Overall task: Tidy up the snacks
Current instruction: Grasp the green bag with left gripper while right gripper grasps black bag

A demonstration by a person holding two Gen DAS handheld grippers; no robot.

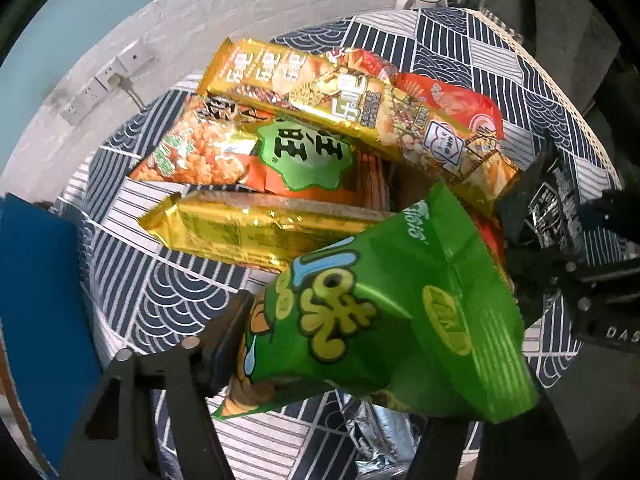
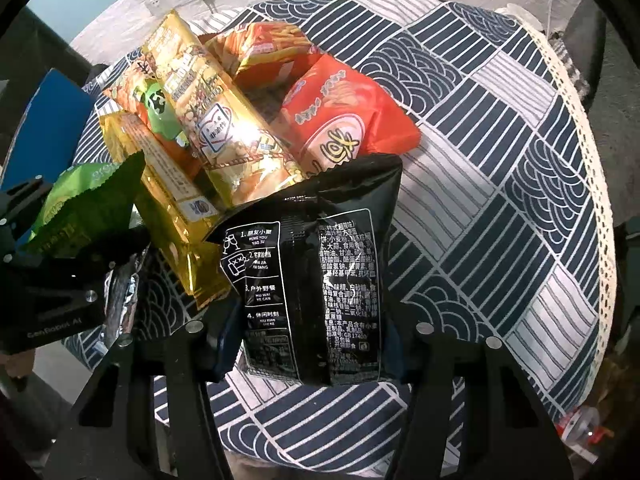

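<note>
My left gripper (image 1: 360, 356) is shut on a green snack bag (image 1: 384, 312), which tilts up off the table; its right finger is hidden behind the bag. In the right wrist view the same green bag (image 2: 80, 200) sits at the far left. My right gripper (image 2: 312, 344) is shut on a black snack bag (image 2: 316, 264), with a pad on each side edge. Behind both lies a pile: a long gold pack (image 1: 340, 104), an orange and green bag (image 1: 240, 152), a second gold pack (image 1: 248, 232) and a red bag (image 2: 344, 120).
A round table under a navy and white patterned cloth (image 2: 500, 200) holds everything; its lace edge curves along the right. A crumpled silver foil packet (image 1: 380, 432) lies under the green bag. A blue panel (image 1: 36, 280) stands at the left. A white wall with sockets (image 1: 108, 76) is behind.
</note>
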